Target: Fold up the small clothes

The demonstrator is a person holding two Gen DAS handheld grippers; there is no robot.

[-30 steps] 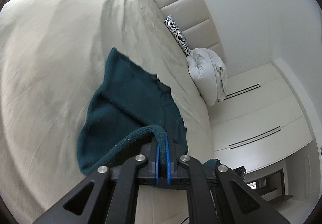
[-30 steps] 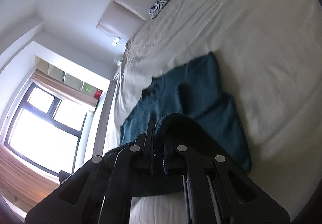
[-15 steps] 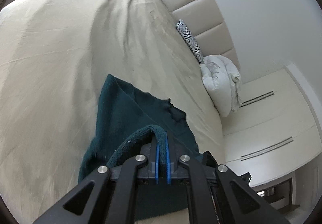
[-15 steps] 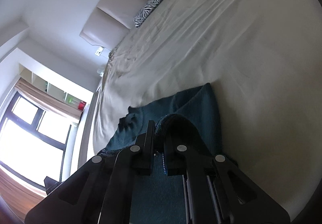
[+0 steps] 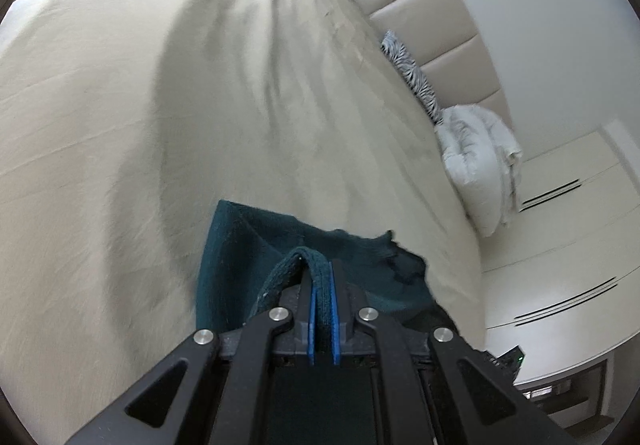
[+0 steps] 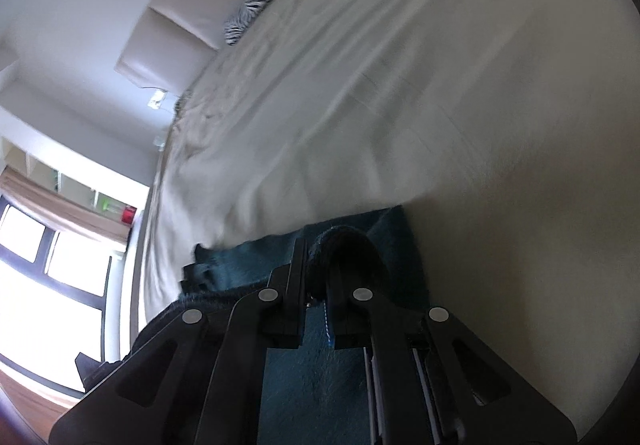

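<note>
A dark teal knitted garment [image 5: 240, 245] lies on the cream bed sheet [image 5: 160, 105], folded over itself. My left gripper [image 5: 322, 269] is shut on a thick edge of it, which loops up between the blue pads. In the right wrist view the same teal garment [image 6: 392, 241] shows as a narrow band ahead of the fingers. My right gripper [image 6: 320, 257] is shut on another bunched edge of it. The lower layer of the cloth is mostly hidden under both grippers.
A padded beige headboard [image 5: 432, 5] runs along the far side, with a zebra-print cushion [image 5: 412, 73] and a white pillow [image 5: 476, 165] against it. White wardrobe doors [image 5: 560, 245] stand beyond the bed. A bright window [image 6: 48, 277] shows at the left in the right wrist view.
Both grippers have carried the held edges forward over the garment and lower. Much less of the teal cloth shows ahead of the fingers than a second ago. The grips are unchanged.
</note>
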